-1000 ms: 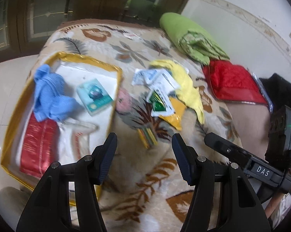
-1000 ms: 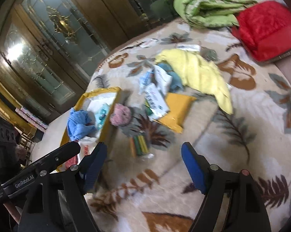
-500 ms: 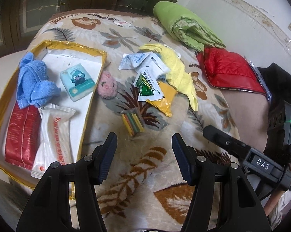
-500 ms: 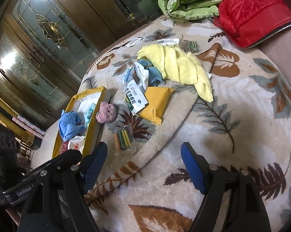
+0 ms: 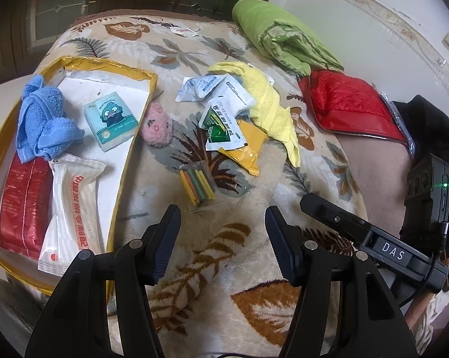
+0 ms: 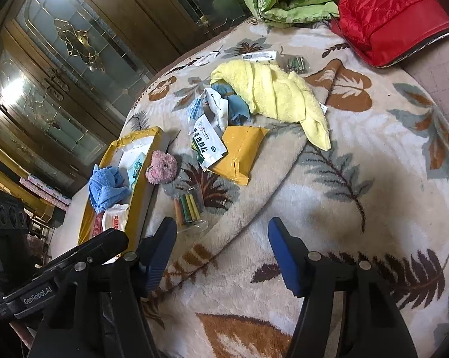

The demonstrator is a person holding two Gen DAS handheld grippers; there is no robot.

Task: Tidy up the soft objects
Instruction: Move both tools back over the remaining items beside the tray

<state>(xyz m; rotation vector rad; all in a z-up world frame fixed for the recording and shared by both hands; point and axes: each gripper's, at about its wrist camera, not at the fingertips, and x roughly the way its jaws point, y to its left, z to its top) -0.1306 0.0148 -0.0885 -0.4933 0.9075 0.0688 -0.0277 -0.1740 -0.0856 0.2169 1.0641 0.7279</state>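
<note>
Beige fleece blanket w/ brown leaf print [image 5: 224, 274] is spread over the bed, w/ clutter laid on it. Left tongs [image 5: 221, 238] are held wide apart above the blanket, nothing betw. them. Right tongs [image 6: 223, 252] are also parted and empty; their jaws have just been closing somewhat. Yellow-rimmed flat storage bag [image 5: 135, 137] is seen at left, holding a crumpled blue towel [image 5: 42, 122], a teal cartoon tissue pack [image 5: 111, 120], a white wipes pack [image 5: 69, 205] and a red pack [image 5: 23, 203]. Pink plush toy [image 5: 157, 125] lies just beside the bag's rim, outside it. Yellow towel [image 5: 272, 104] is draped near white sachets [image 5: 221, 113] and a mustard-yellow mailer [image 5: 248, 152]. Clear packet of coloured sticks [image 5: 197, 185] lies nearest the left tongs. Folded green quilt [image 5: 281, 35] and red quilted pouch [image 5: 346, 104] sit at the far side.
</note>
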